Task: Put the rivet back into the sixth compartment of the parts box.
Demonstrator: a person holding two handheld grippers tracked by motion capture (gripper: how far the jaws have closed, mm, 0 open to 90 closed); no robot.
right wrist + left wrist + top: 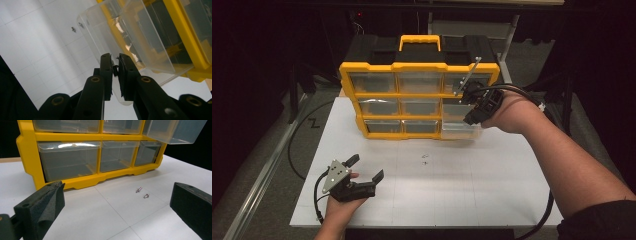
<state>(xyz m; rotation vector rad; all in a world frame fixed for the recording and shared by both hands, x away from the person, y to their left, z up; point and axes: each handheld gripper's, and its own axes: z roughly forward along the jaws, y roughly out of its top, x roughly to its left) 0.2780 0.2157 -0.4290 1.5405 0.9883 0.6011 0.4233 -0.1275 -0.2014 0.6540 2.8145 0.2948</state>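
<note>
While the yellow drawer organizer (419,100) stands at the far edge of the white counter (492,195) in the high view, the right gripper (471,105) sits at its right column, pinched on the front lip of a clear drawer (459,131) that juts out of the bottom row toward the person. Open counter spreads in front of the organizer, with two small screws (425,159) lying near its middle. Near the front left corner the left gripper (368,168) rests low, jaws spread wide and holding nothing, well apart from the organizer.

Along the left gripper view, the two screws (142,192) lie on bare counter between the wide jaws, just short of the organizer's yellow bottom edge (105,178); the pulled drawer (175,131) overhangs at upper right.

Through the right gripper view, the jaws stand narrow, clamped on the drawer's clear front wall (117,75), which pokes past the yellow frame (185,32) over open counter.
</note>
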